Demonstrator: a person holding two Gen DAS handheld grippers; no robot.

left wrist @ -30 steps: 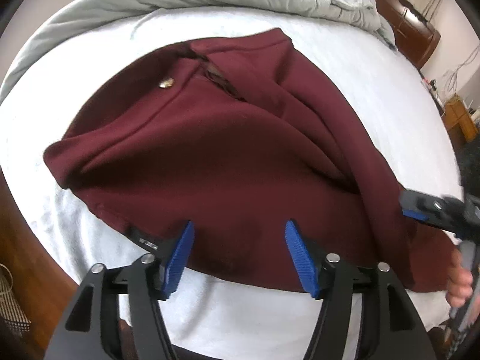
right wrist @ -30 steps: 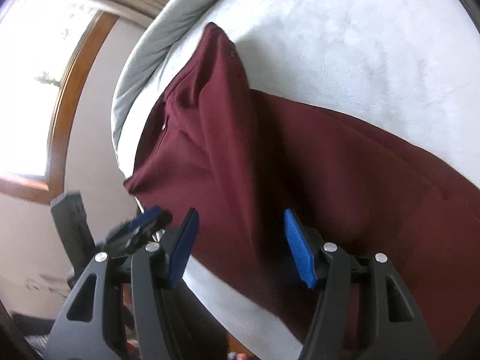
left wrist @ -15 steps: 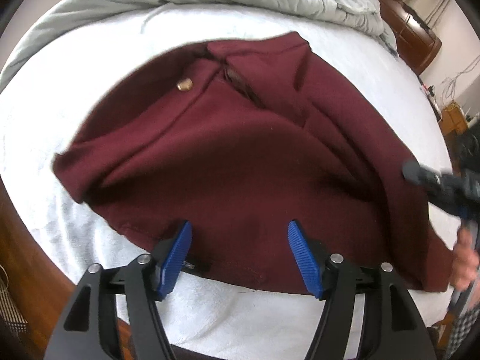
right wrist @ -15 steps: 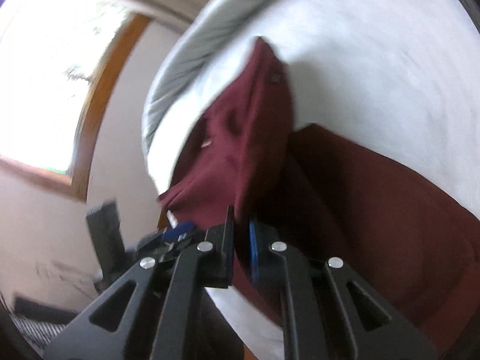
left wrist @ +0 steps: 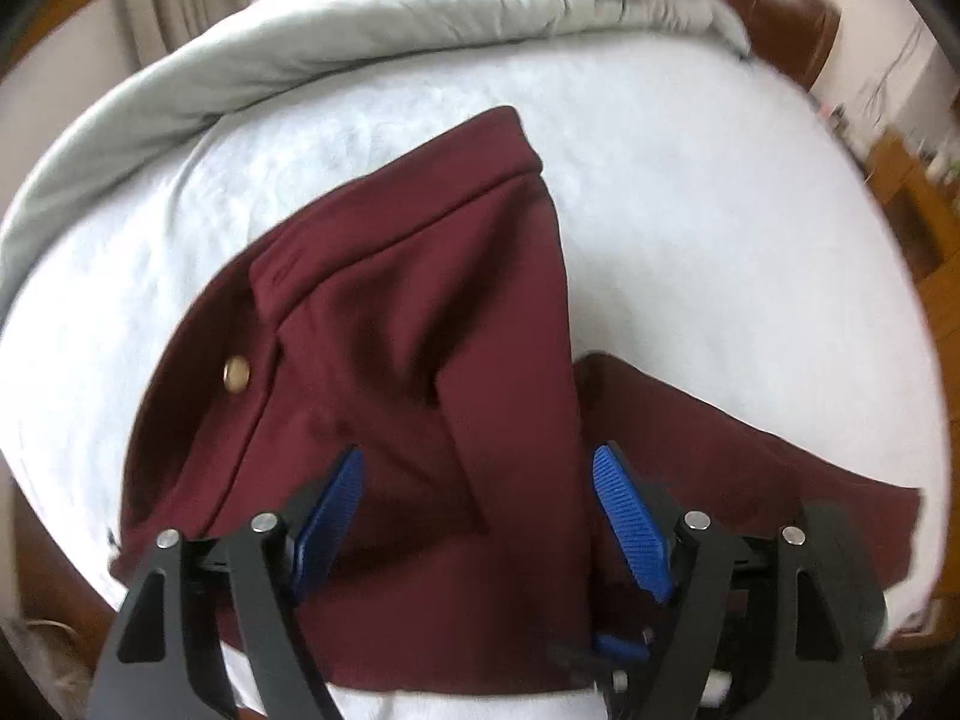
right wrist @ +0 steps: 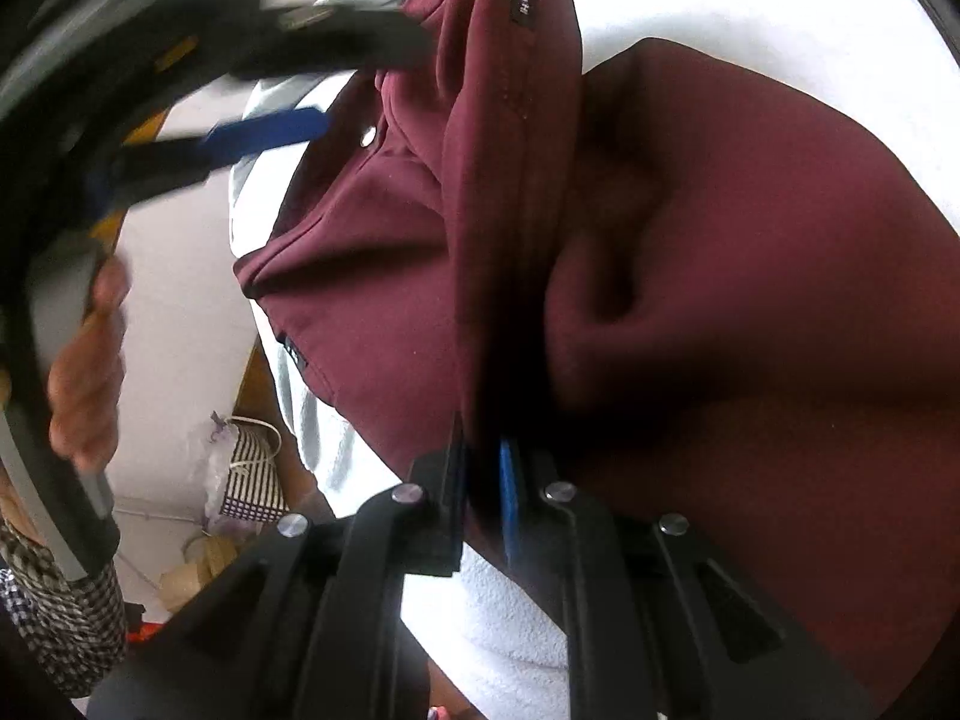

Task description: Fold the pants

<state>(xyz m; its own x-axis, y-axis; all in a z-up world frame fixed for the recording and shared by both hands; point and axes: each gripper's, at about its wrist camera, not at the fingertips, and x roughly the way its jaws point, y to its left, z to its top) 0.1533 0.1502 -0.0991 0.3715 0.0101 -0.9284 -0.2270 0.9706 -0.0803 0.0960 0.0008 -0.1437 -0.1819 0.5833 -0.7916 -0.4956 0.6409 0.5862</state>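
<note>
Left wrist view: my left tool (left wrist: pixel 474 516) hangs released over the maroon pants (left wrist: pixel 384 372) on the white bed (left wrist: pixel 720 228), brass button (left wrist: pixel 236 373) beside the fly. A half-second ago the pants lay spread; now one side is folded across. My right tool (right wrist: pixel 483 480), clenched on the fabric edge, has carried it over.

The pants (left wrist: pixel 408 396) are dark maroon, of a thick, soft cloth, and lie on a white bed cover. The waist end lies on the left, doubled over so that its band runs up toward the far side, with a brass button (left wrist: pixel 236 373) on the left part. A leg stretches away to the right, flat but creased. A small black label (right wrist: pixel 524 3) sits on the waistband.
</note>
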